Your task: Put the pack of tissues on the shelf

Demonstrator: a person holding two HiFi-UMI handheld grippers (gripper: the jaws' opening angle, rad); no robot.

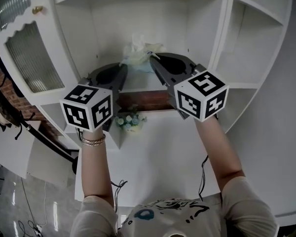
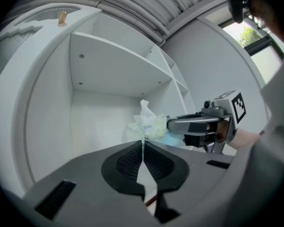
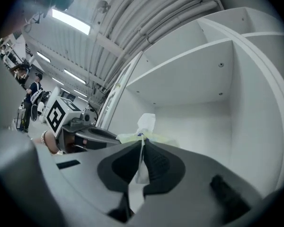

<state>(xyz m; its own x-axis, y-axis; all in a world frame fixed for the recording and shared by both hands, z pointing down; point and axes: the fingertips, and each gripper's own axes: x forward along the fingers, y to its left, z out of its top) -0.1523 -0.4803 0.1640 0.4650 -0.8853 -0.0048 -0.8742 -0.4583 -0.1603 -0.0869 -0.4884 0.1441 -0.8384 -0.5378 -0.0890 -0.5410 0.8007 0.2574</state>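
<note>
Both my arms reach up side by side. The left tongs [image 1: 123, 69] and right tongs [image 1: 154, 59] are each pinched closed on a thin edge of the tissue pack [image 1: 138, 55]. It hangs between their tips, inside the shelf [image 1: 138, 89] bay just ahead.

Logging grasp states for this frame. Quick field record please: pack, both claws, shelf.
pack of tissues: held inside the middle compartment of the white shelf, one tissue sticking up
left claw: shut on the pack's thin wrapper edge, from the left
right claw: shut on the wrapper edge, from the right
pack resting on the board: cannot tell
below: flower bunch in the lower compartment
</note>
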